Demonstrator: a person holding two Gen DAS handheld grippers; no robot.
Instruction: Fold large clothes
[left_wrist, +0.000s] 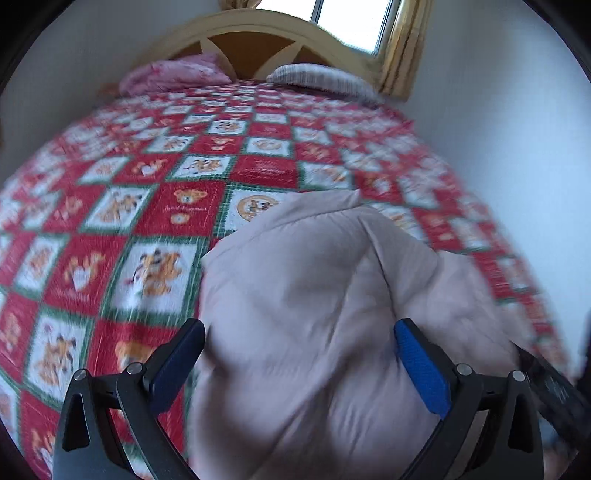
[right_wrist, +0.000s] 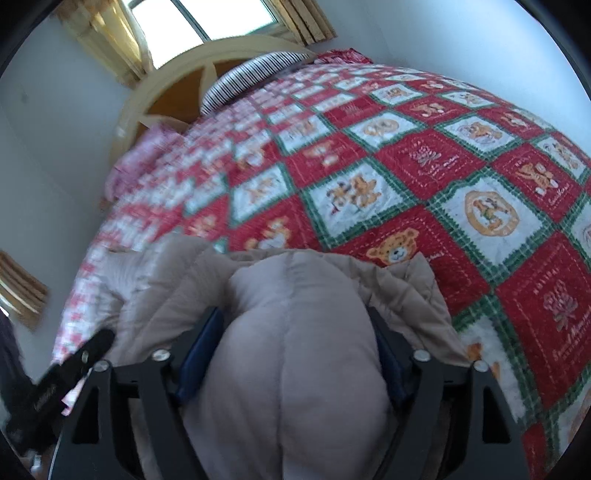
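Observation:
A bulky pale beige padded jacket (left_wrist: 314, 295) lies near the front edge of the bed. In the left wrist view my left gripper (left_wrist: 299, 328) is open, its blue-padded fingers (left_wrist: 421, 369) wide apart on either side of the jacket's bulk. In the right wrist view a thick fold of the jacket (right_wrist: 295, 350) bulges up between the fingers of my right gripper (right_wrist: 295, 317) and covers part of both pads, so that gripper is shut on the fold. More jacket, with quilted tan lining (right_wrist: 417, 291), spreads behind it.
The bed is covered by a red, white and green teddy-bear quilt (left_wrist: 192, 206). A pink pillow (left_wrist: 173, 74), a striped pillow (left_wrist: 317, 75) and a curved wooden headboard (left_wrist: 258, 33) stand at the far end under a curtained window. White walls flank the bed.

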